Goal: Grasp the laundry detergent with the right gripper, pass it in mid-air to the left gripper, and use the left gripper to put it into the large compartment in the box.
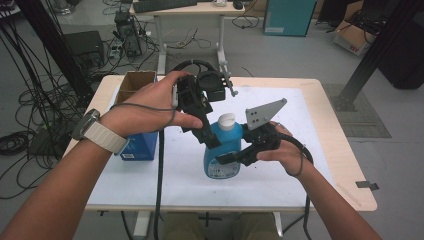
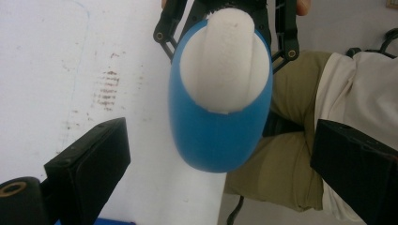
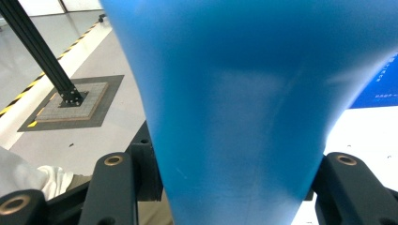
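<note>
Centre of the high view: blue bottle (image 1: 222,155) with white cap (image 1: 226,120), upright on the white mat (image 1: 310,150). Right gripper (image 1: 235,159), entering from the lower right, pinches the bottle's body between its jaws; in the right gripper view the blue wall sits pressed between both jaws. Left gripper (image 1: 212,142), from the upper left, hangs over the cap, jaws spread wide, clear of the bottle on either side. Blue box (image 1: 142,145) at left

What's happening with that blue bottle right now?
Right gripper shut on blue bottle. Left gripper open above its white cap, fingers clear. Nothing in the way.
</note>
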